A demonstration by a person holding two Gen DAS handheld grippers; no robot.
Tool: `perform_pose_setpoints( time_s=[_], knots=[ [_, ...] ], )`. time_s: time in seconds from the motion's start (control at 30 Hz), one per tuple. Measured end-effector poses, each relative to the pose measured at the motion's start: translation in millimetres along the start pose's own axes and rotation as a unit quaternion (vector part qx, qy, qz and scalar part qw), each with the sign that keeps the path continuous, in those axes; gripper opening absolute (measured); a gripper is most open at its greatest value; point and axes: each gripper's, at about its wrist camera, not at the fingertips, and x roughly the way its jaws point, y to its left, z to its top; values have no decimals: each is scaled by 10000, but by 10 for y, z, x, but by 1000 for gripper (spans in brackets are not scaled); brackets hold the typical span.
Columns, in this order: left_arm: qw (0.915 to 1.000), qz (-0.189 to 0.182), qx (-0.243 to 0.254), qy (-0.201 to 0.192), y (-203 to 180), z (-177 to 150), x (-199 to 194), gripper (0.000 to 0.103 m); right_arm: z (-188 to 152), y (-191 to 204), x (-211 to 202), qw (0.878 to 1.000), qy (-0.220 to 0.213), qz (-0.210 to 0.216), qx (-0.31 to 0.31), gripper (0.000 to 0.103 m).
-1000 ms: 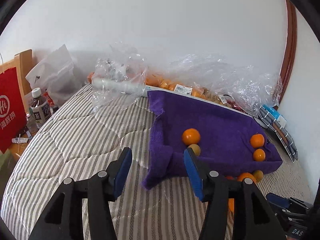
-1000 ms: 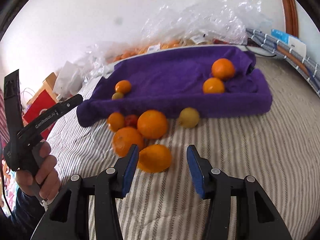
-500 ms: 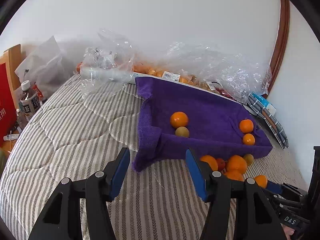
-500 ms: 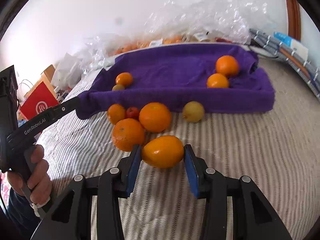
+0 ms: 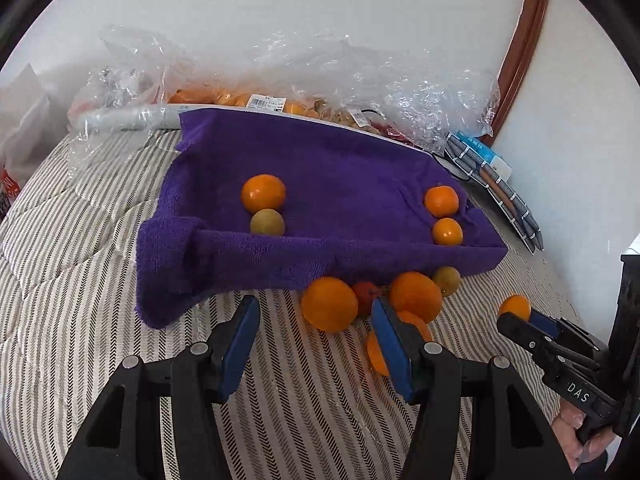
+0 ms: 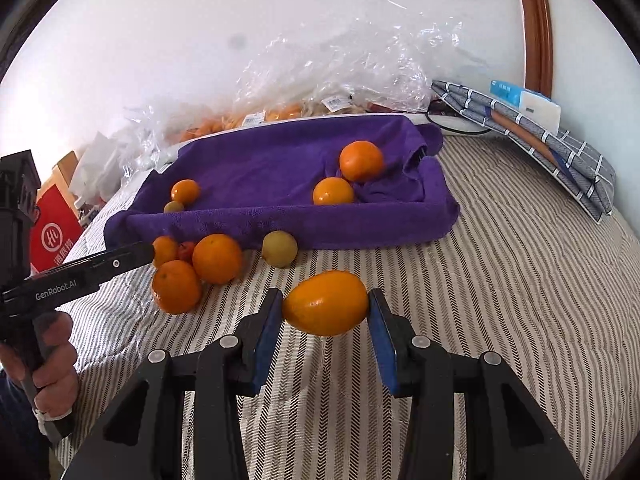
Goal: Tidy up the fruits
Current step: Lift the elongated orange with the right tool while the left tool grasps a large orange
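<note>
My right gripper (image 6: 325, 312) is shut on an oval orange fruit (image 6: 325, 303) and holds it just above the striped bed; it also shows in the left wrist view (image 5: 516, 307). My left gripper (image 5: 316, 340) is open and empty, just before a cluster of loose oranges (image 5: 330, 304) and a small red fruit (image 5: 366, 294) lying in front of the purple towel-lined tray (image 5: 280, 256). Two oranges (image 5: 441, 201) and an orange with a greenish fruit (image 5: 267, 222) lie in the tray. A yellow-green fruit (image 6: 279, 248) lies by the tray's front.
Crumpled clear plastic bags with packed fruit (image 5: 280, 104) lie behind the tray against the wall. A folded checked cloth with a blue box (image 6: 532, 128) lies at the right. A red bag (image 6: 54, 232) stands at the left edge of the bed.
My right gripper closed on the oval orange fruit and lifted it off the bed. My left gripper moved right and nearer to the loose oranges in front of the tray.
</note>
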Motion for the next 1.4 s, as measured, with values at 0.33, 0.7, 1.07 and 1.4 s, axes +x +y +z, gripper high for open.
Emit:
perform_pose_setpoints(
  time_s=[0.33, 0.7, 1.07, 1.4],
  knots=[
    [9995, -63, 127, 265, -82, 33, 169, 37, 8, -103, 38, 9992, 78, 158, 361, 43],
    [9998, -42, -5, -195, -21, 14, 13, 32, 10, -126, 48, 9990, 79, 79, 441, 43],
    [9986, 56, 11, -520, -24, 9, -130, 32, -2, -169, 12, 9981, -34, -13, 610, 43],
    [9953, 359, -352, -832, 130, 49, -215, 32, -7, -208, -1, 9973, -105, 74, 719, 43]
  ],
)
